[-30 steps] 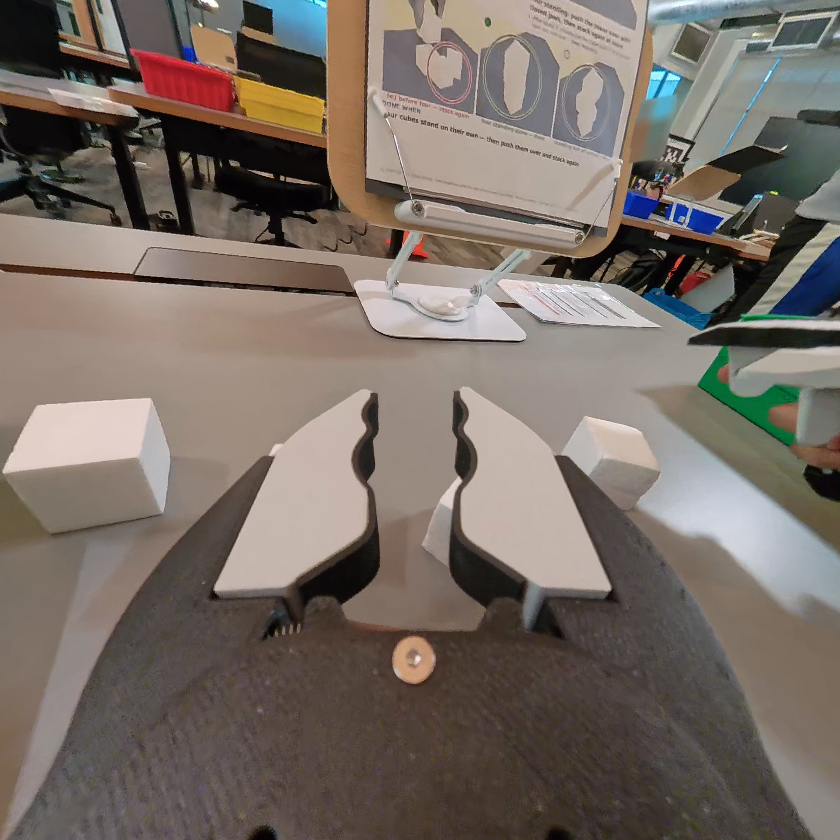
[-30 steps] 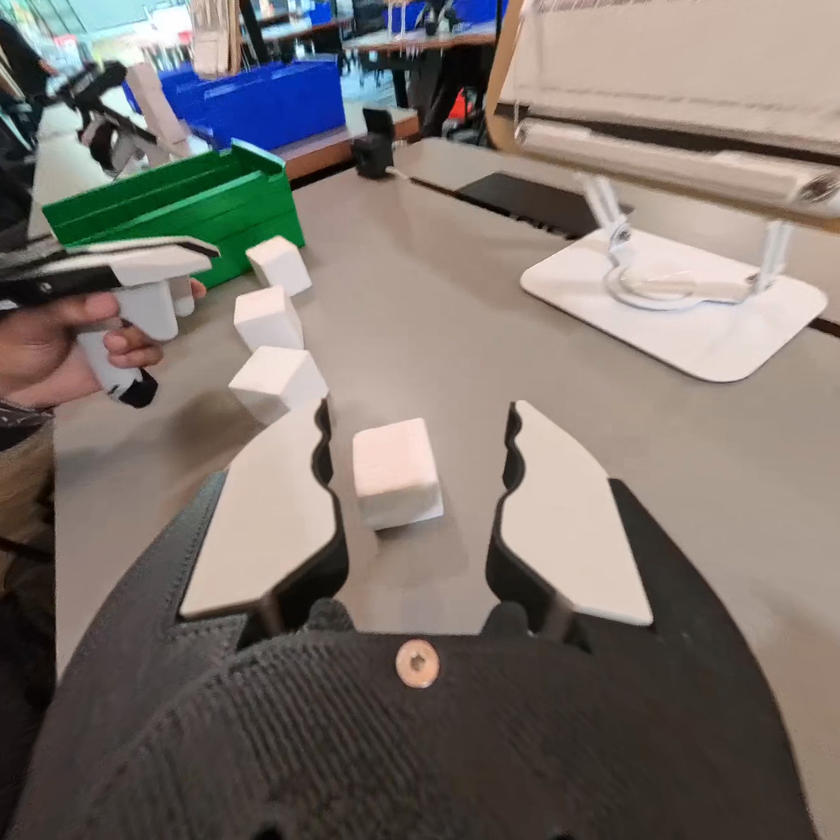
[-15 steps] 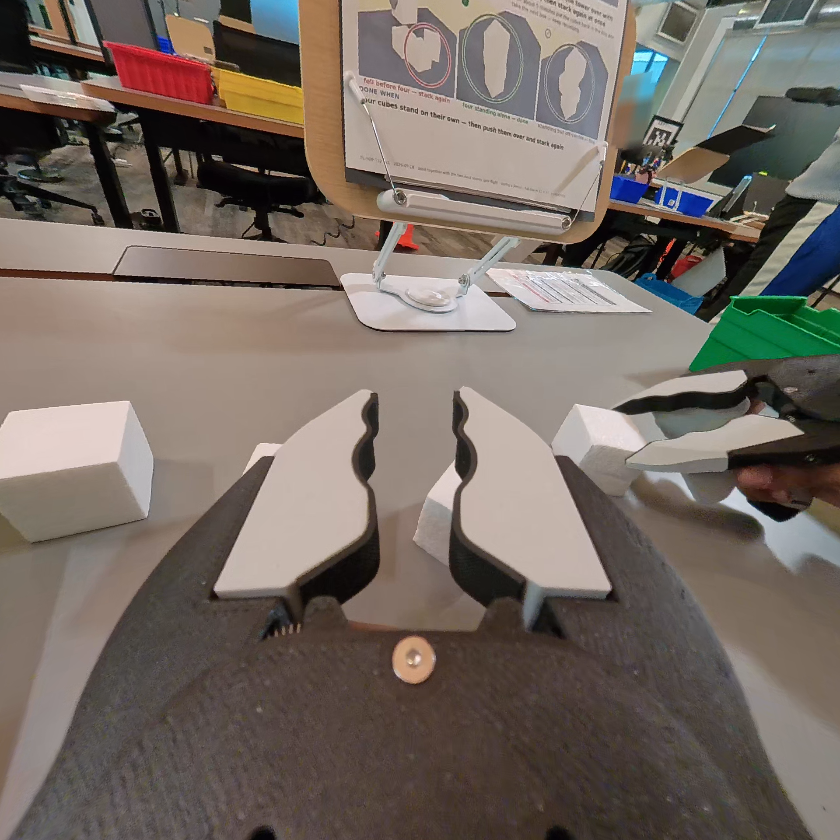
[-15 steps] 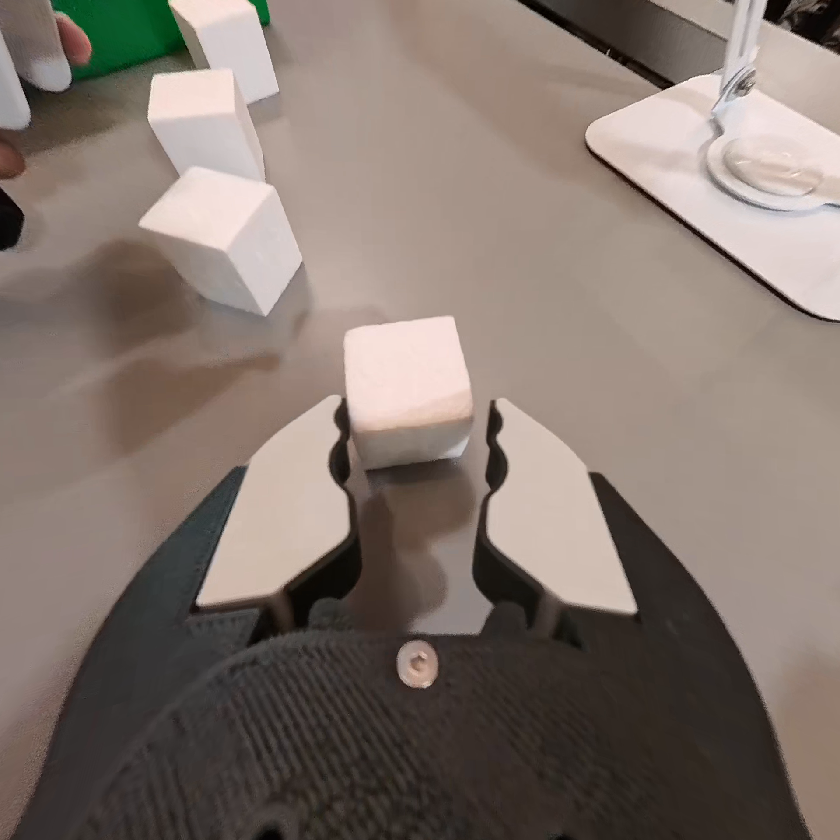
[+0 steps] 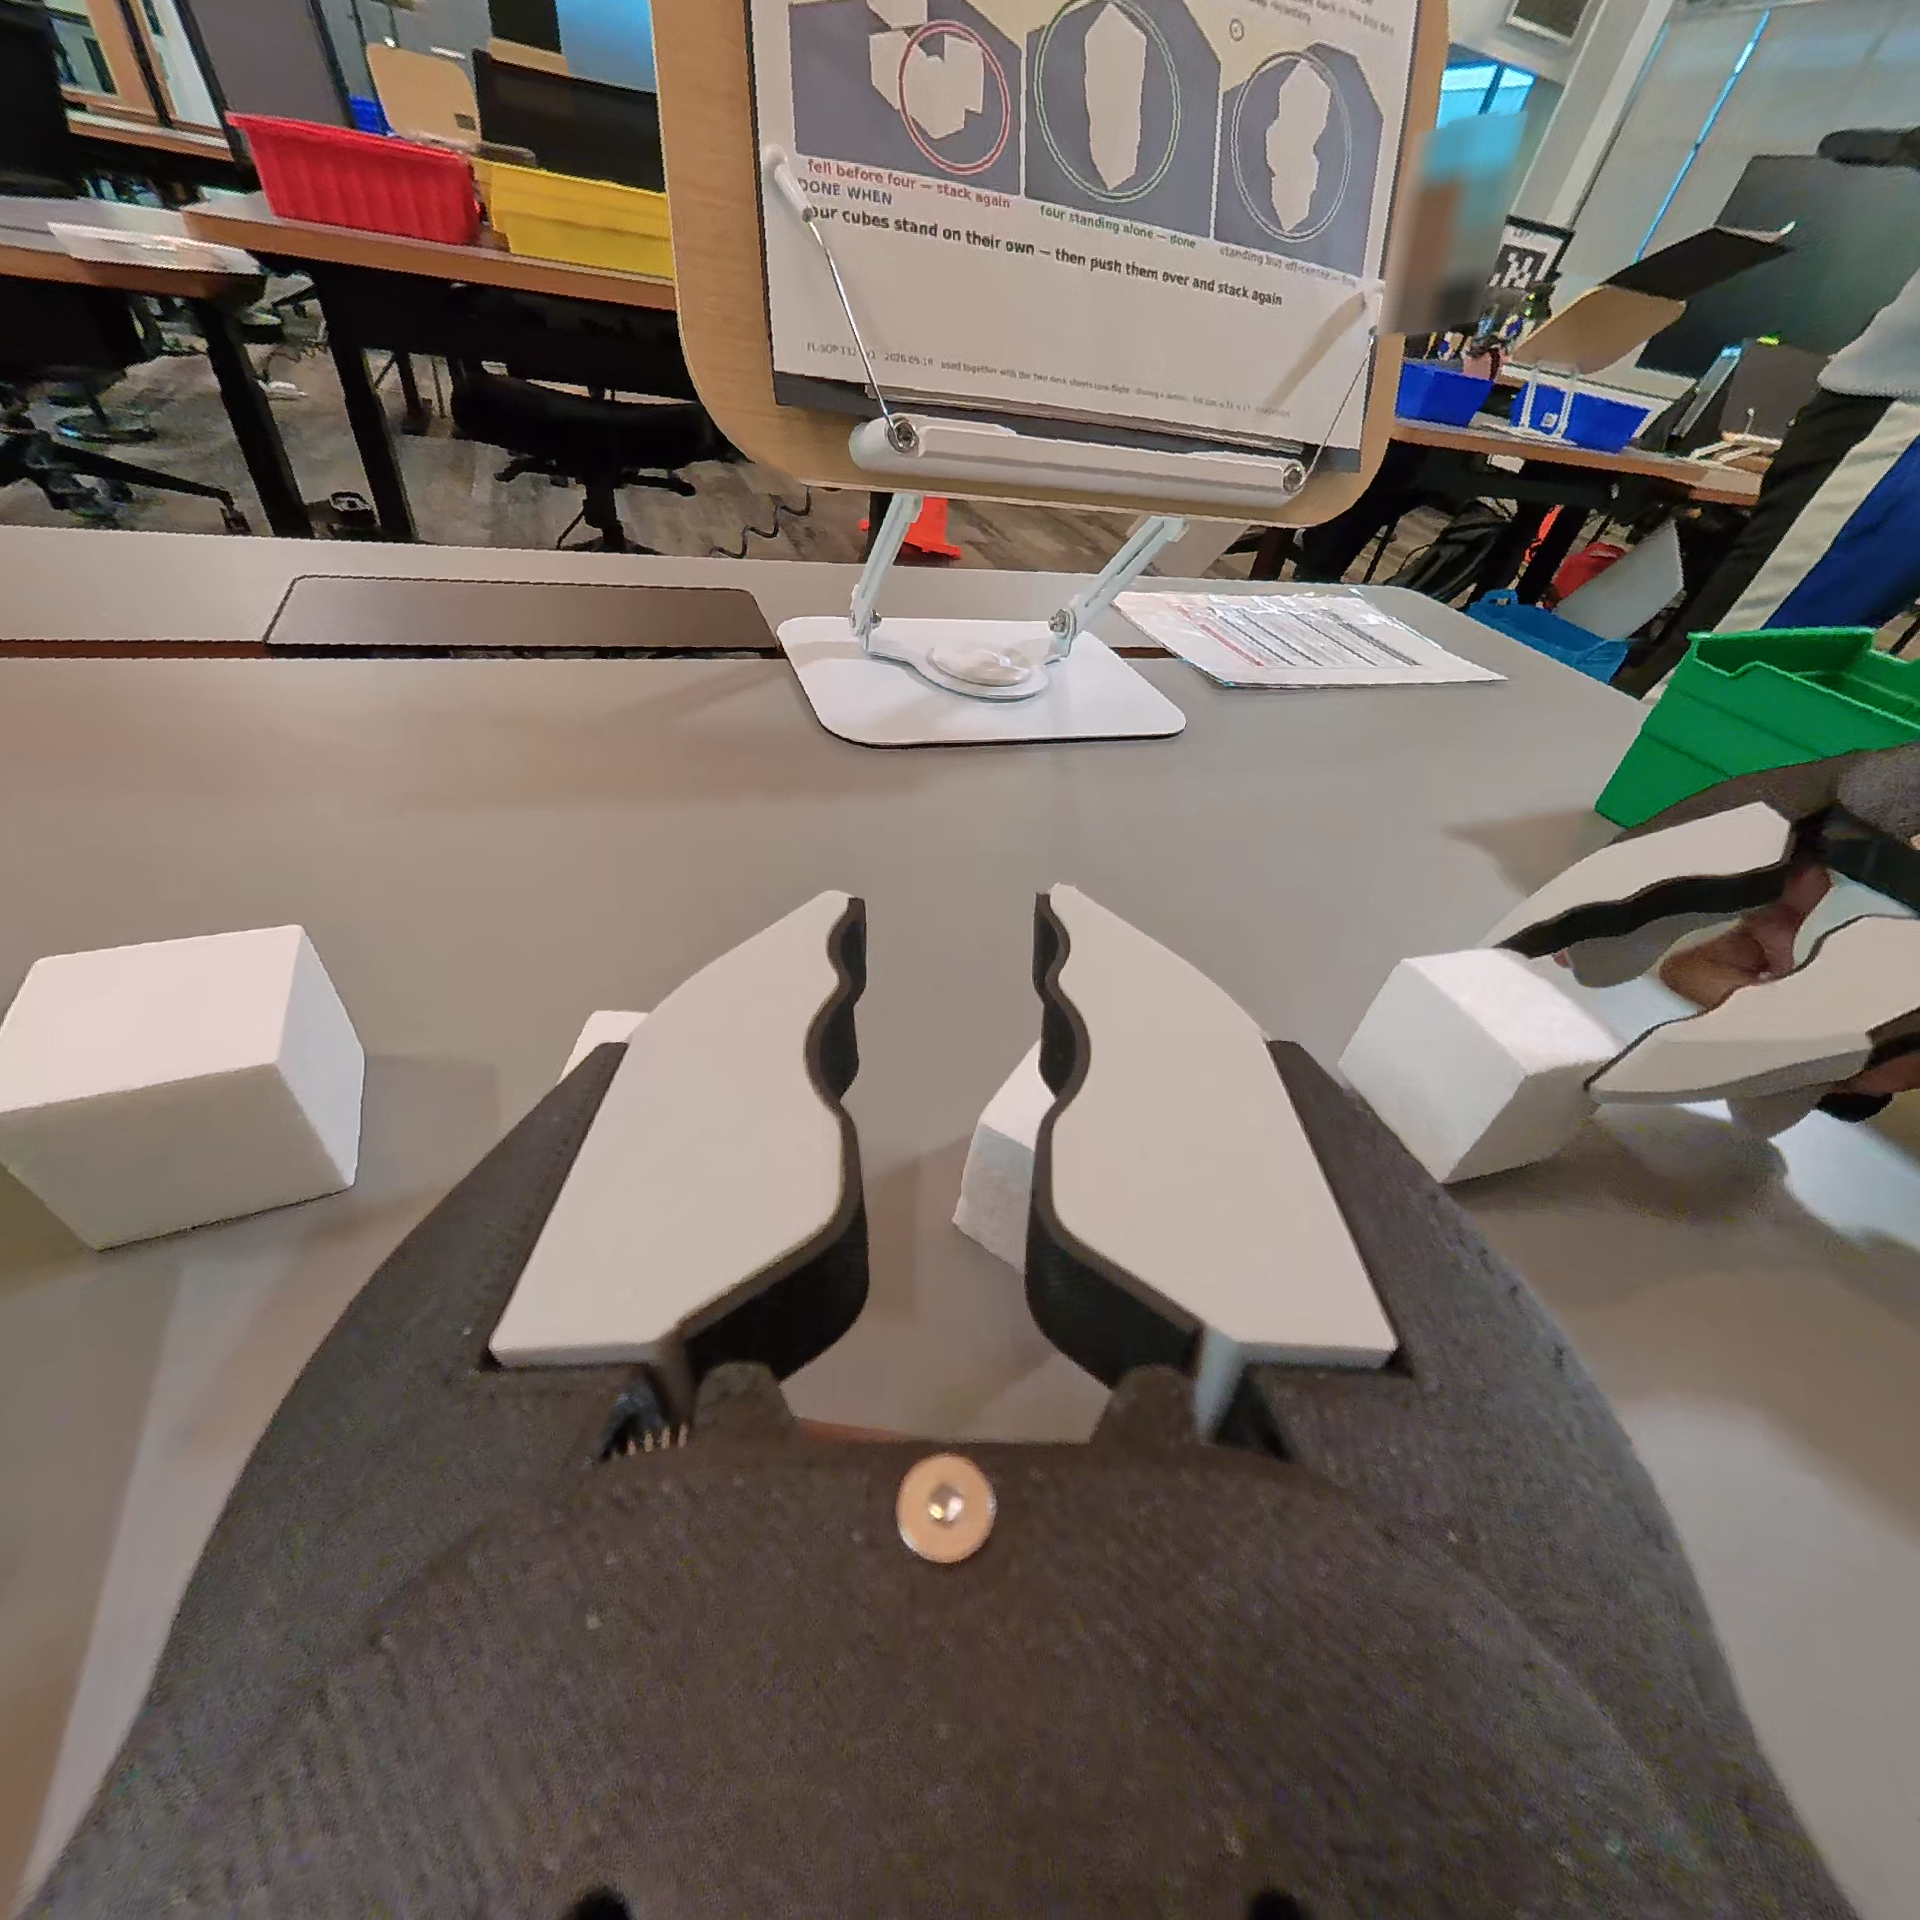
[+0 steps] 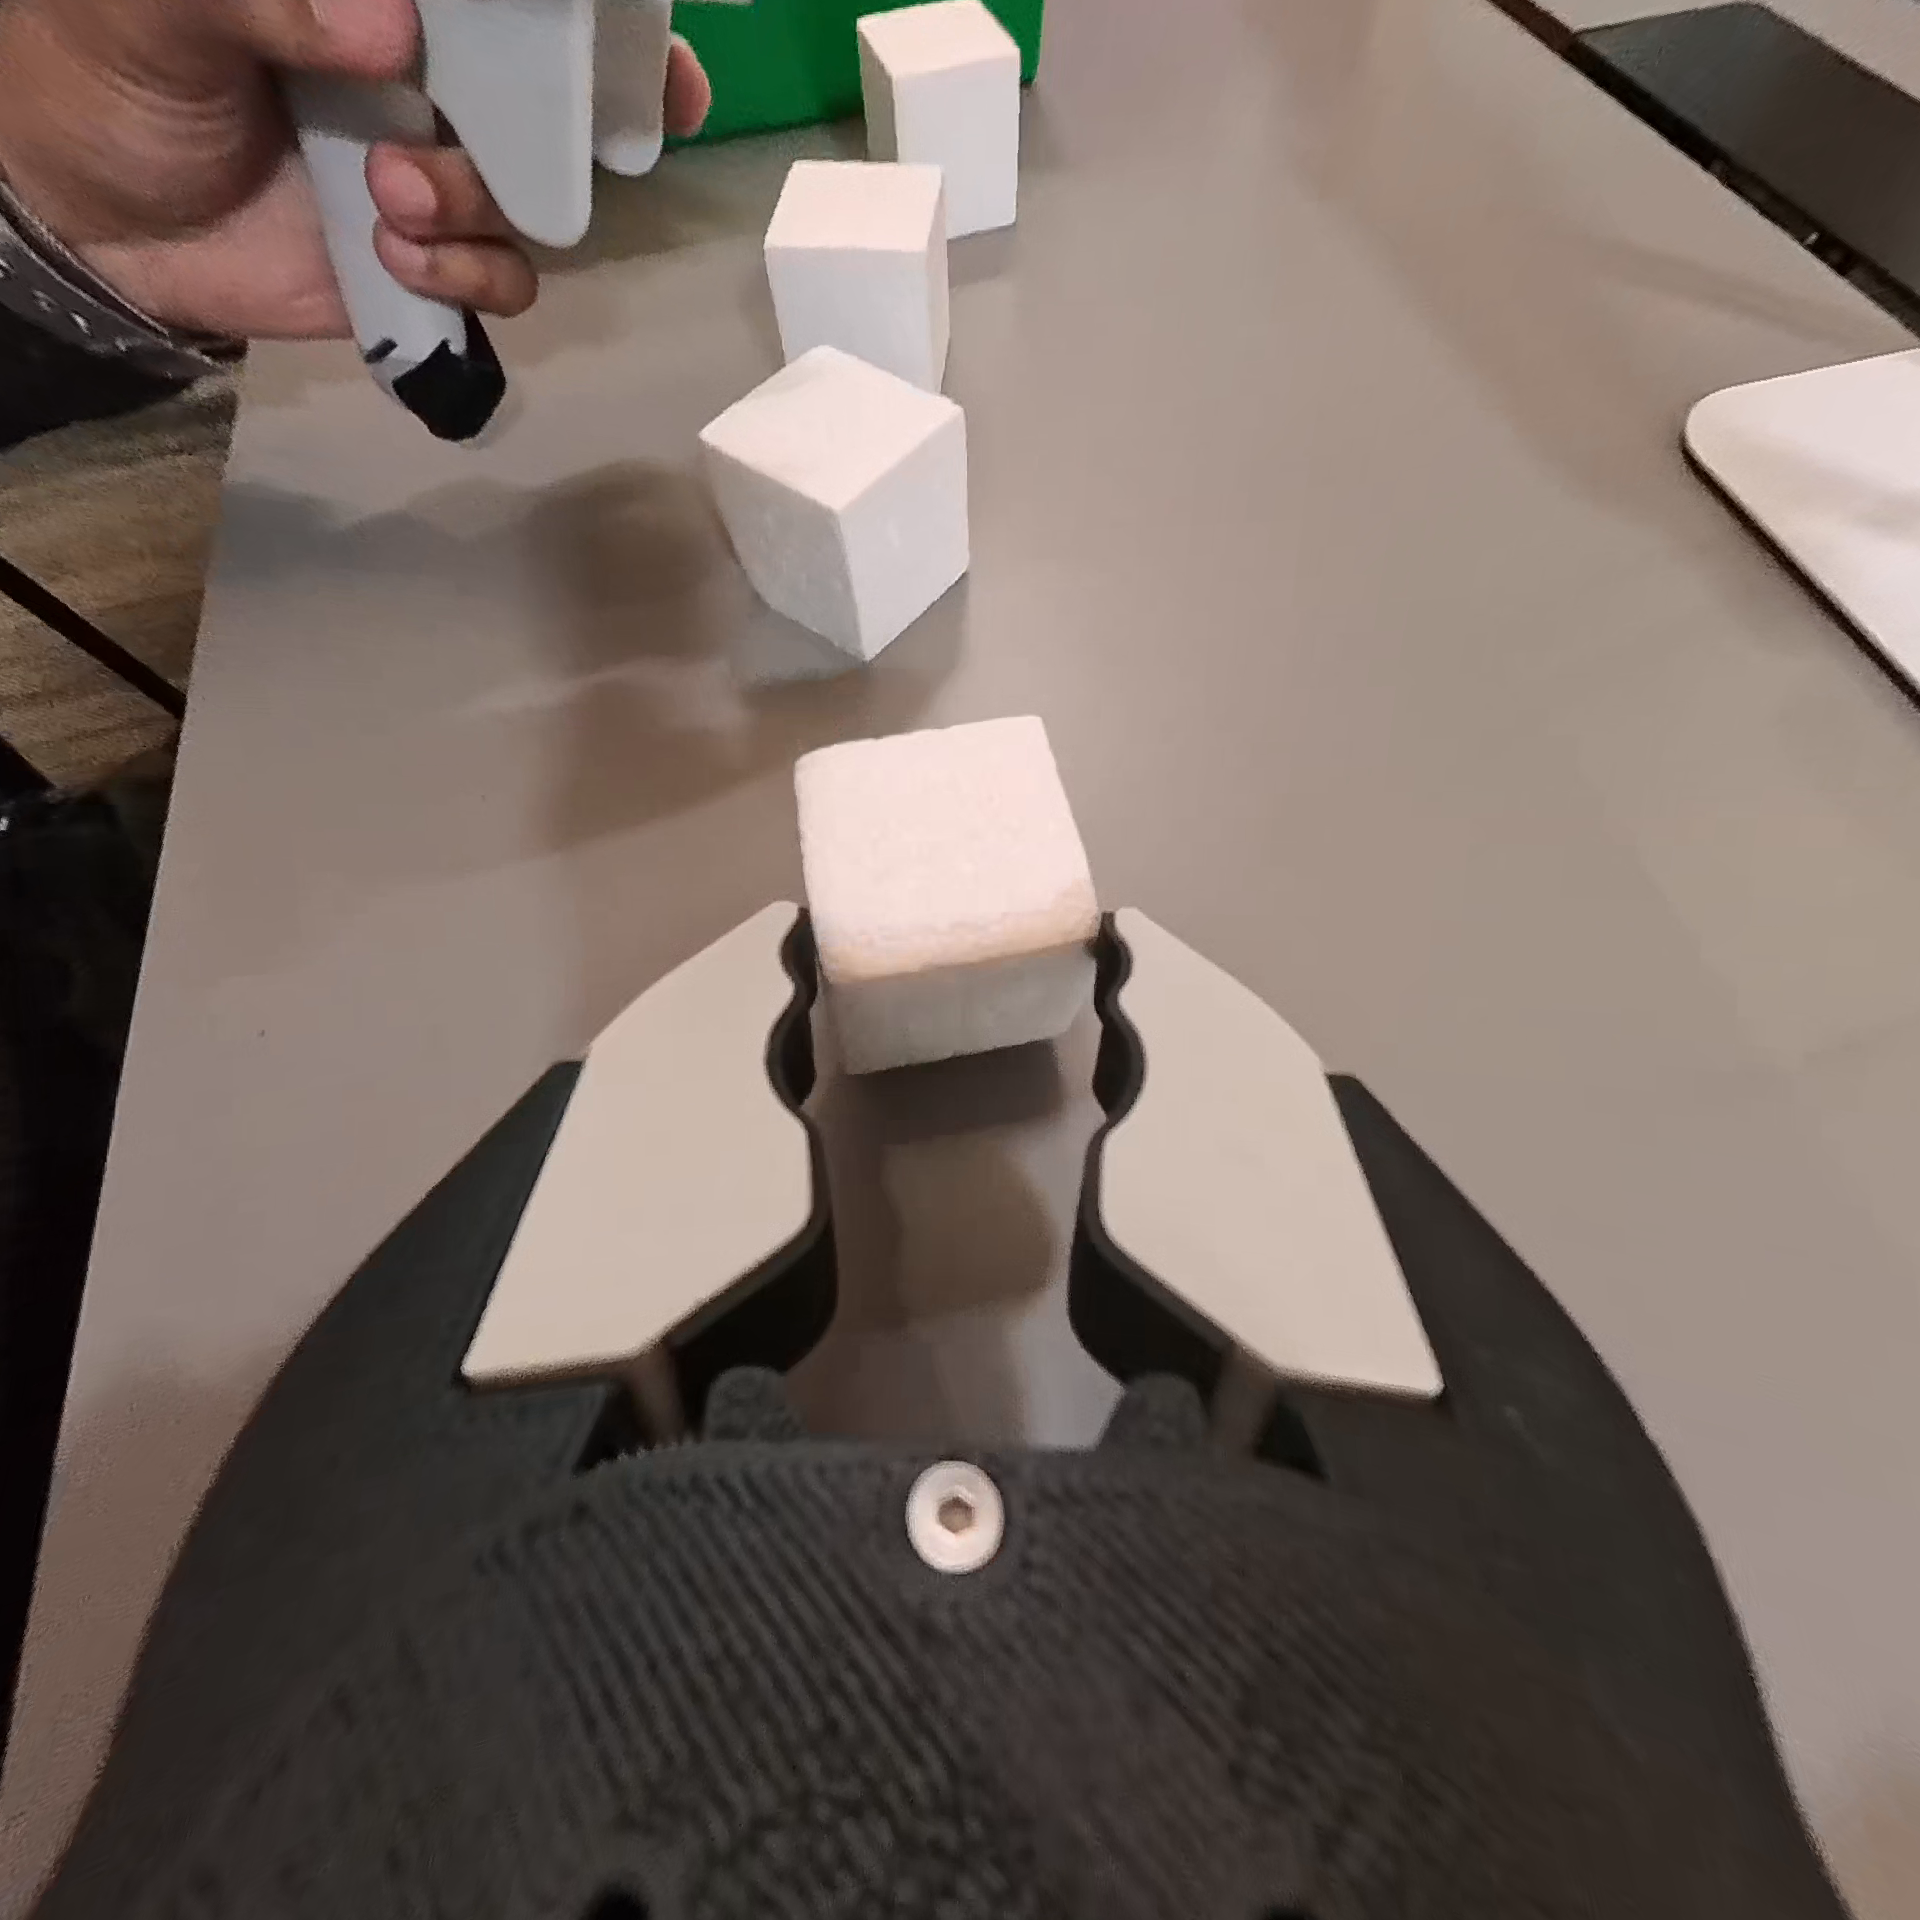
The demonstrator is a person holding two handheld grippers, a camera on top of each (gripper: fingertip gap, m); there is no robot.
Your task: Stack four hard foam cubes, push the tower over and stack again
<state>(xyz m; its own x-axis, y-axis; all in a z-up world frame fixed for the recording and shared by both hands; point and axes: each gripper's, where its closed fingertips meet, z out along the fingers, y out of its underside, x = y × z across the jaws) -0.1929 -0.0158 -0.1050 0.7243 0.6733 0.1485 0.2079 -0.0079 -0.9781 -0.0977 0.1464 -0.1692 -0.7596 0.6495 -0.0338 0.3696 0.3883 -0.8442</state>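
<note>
Four foam cubes loose on grey tabletop, none stacked
Left wrist view: left gripper narrowly parted, empty, hovering; one cube to its left, another to its right touched by the right gripper. Right wrist view: right gripper closed against the nearest cube at its fingertips; three further cubes trail toward a green bin

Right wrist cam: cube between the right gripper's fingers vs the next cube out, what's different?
The near cube sits between the right gripper fingertips, which touch or nearly touch its sides; the next cube sits free, nothing around it. The near cube faces the camera squarely; the next cube is turned corner-on. Both are white foam of like size, on the grey table.
</note>
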